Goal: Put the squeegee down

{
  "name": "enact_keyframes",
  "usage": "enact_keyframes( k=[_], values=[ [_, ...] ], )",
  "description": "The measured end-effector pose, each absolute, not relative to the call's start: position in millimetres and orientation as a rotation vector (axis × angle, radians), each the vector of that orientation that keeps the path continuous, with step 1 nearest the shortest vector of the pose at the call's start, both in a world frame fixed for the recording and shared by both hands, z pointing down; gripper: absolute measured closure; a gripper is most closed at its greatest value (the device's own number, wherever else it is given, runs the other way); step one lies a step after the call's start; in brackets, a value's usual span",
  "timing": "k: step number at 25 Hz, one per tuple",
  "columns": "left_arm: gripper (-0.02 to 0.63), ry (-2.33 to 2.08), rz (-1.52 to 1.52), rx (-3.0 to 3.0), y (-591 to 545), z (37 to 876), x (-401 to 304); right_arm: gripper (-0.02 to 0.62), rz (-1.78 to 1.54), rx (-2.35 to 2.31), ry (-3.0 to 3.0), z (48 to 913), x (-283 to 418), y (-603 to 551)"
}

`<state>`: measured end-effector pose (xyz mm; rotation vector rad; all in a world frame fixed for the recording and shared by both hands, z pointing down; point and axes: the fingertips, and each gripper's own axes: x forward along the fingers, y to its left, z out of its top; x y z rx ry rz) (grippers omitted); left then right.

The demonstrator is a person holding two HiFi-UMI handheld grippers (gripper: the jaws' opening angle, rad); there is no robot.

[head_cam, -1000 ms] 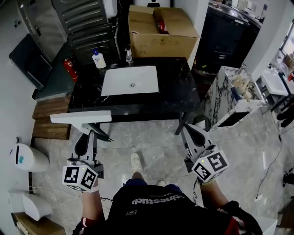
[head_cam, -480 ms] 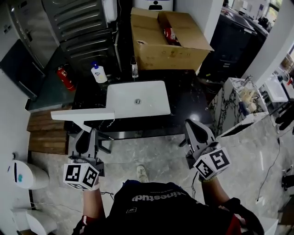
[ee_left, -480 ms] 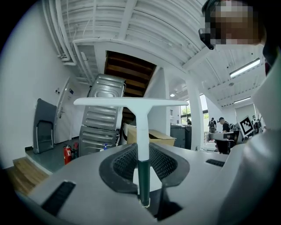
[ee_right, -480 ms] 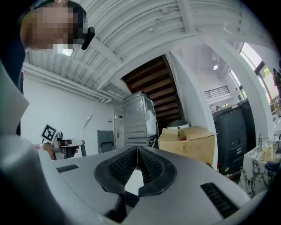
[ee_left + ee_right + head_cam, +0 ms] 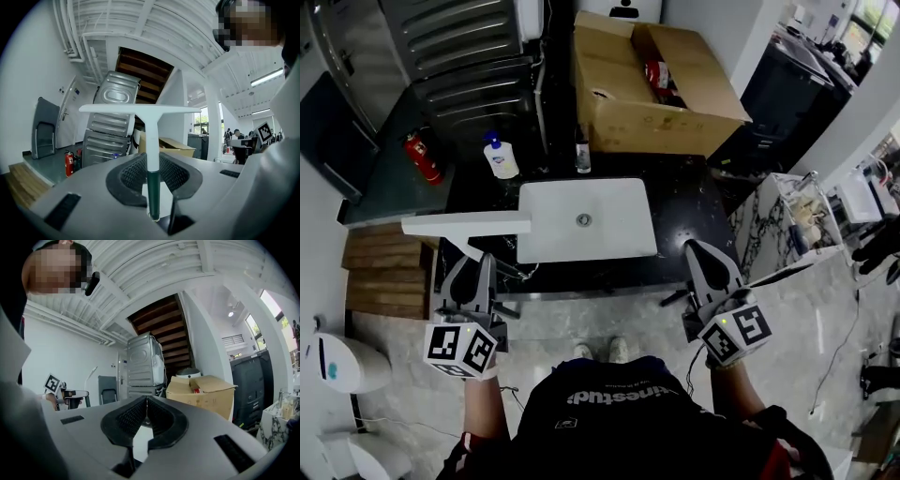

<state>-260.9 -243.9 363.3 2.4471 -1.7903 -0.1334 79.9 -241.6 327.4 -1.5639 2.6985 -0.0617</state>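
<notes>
Squeegee (image 5: 469,223) between left gripper (image 5: 477,264) jaws

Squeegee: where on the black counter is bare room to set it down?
The squeegee could go on bare black counter right of the white sink, up to the counter's edge. A narrower strip lies left of the sink, before the soap bottle. The cardboard box crowds the back.

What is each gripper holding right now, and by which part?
The left gripper clamps the squeegee by its handle, with the blade ahead of the jaws. The right gripper is shut and holds nothing.
</notes>
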Motion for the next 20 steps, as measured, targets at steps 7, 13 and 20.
enact_keyframes(
  k=[7, 13, 20],
  values=[
    [0.522, -1.808, -0.051, 2.394, -270, 378, -262, 0.555, -0.068, -1.504, 2.691, 323, 86, -277],
    [0.522, -1.632, 0.383, 2.280, -298, 441, -292, 0.555, -0.106, -1.513, 2.696, 334, 99, -290],
    [0.522, -1.553, 0.573, 1.936, -348, 551, -377, 0.555, -0.151, -1.531, 2.698, 344, 107, -299]
  ],
)
